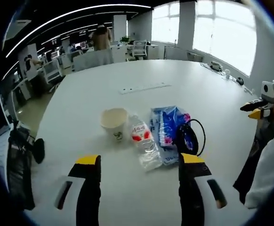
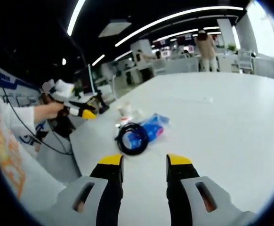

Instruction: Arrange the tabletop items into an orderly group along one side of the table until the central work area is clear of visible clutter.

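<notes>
On the white worktop four things lie in a tight row just beyond the left gripper, whose yellow-tipped black jaws stand released, wide apart and empty. A cream paper cup sits upright at about 11 o'clock from those jaws, with a small dark mark on its side (too small to read). Just beside it lies a clear plastic bottle on its side, its long axis running from 12 to 6 o'clock, its label red and white with writing I cannot read. Next comes a crinkled blue plastic packet with pink print, then a black coiled cable resting against the packet. The right gripper hovers over bare worktop, jaws parted and holding nothing, with the cable at 12 o'clock.
</notes>
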